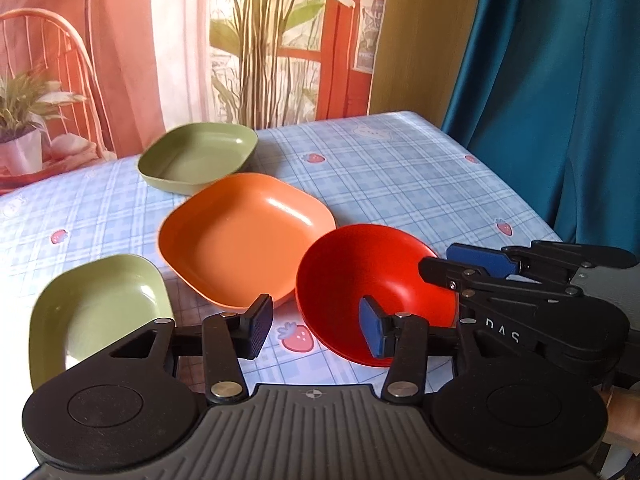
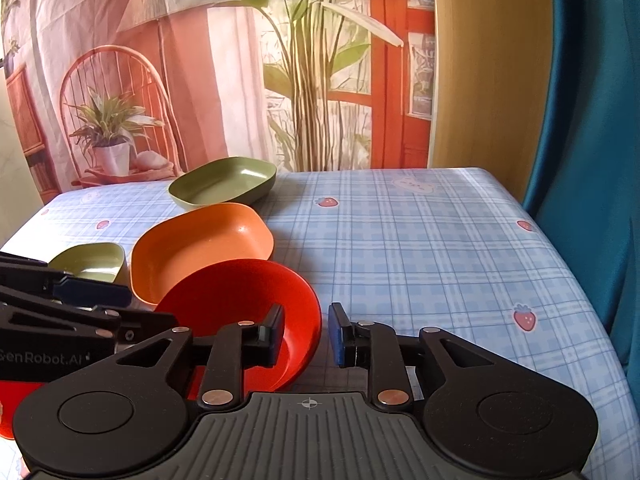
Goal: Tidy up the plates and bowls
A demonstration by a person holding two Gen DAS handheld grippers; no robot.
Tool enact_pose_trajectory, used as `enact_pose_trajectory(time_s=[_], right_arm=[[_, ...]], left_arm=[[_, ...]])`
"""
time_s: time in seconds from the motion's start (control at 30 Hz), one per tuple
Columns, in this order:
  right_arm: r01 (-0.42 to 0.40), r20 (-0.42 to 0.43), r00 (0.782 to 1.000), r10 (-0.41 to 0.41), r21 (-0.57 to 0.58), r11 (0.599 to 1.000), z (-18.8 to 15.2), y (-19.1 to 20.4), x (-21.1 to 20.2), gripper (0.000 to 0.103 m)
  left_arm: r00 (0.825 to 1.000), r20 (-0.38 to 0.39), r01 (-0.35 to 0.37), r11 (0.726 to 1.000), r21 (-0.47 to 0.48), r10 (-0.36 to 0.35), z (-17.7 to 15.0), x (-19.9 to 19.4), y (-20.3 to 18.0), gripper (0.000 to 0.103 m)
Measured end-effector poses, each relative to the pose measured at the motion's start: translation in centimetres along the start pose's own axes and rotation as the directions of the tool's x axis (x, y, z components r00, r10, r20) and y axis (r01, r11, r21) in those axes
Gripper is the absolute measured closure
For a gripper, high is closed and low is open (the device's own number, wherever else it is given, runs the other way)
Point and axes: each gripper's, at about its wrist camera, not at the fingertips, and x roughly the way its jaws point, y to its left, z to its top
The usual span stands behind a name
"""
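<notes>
Both sets of fingers parted, straddling the round red plastic bowl's (image 1: 372, 280) rim, gripping nothing, likely poised to stack it.

Left claw (image 1: 316, 330) open astride red bowl (image 1: 374, 280) rim; orange dish (image 1: 244, 236) behind.

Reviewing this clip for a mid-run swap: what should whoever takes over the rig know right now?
Left gripper: open, straddling the red bowl's near rim, not pressing.
Right gripper: open around the same bowl's right rim.
Orange dish, dark green dish and light green dish sit separately on the tablecloth.
Done: nothing stacked.
Left: nest all four dishes.
</notes>
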Motion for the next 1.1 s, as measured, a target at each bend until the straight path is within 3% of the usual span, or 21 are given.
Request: enact_pose_trajectory(time_s=[0.23,0.43,0.7,1.1], right_arm=[[-0.045,0.005,0.999,0.045,-0.002,0.999,0.0,1.4,-1.6,0.075],[-0.074,0.003,0.997,0.074,-0.021,0.997,-0.3,3.6,-2.4,0.073],[-0.077,0.013,0.997,0.078,-0.053,0.996,-0.6,6.3,-3.6,0.072],[-0.096,0.005,0.995,0.096,-0.054,0.994,-1.7,9.6,-4.0,0.072]], left_arm=[[0.991,0.09,-0.101,0.995,0.021,0.099,-0.9,-3.5,1.9,0.046],[0.989,0.097,-0.113,0.993,-0.021,0.115,-1.8,-6.1,5.1,0.046],[0.974,0.106,-0.199,0.979,-0.035,0.202,-4.0,-8.8,7.9,0.046],[0.967,0.117,-0.216,0.973,-0.08,0.224,-7.0,-10.9,9.5,0.046]])
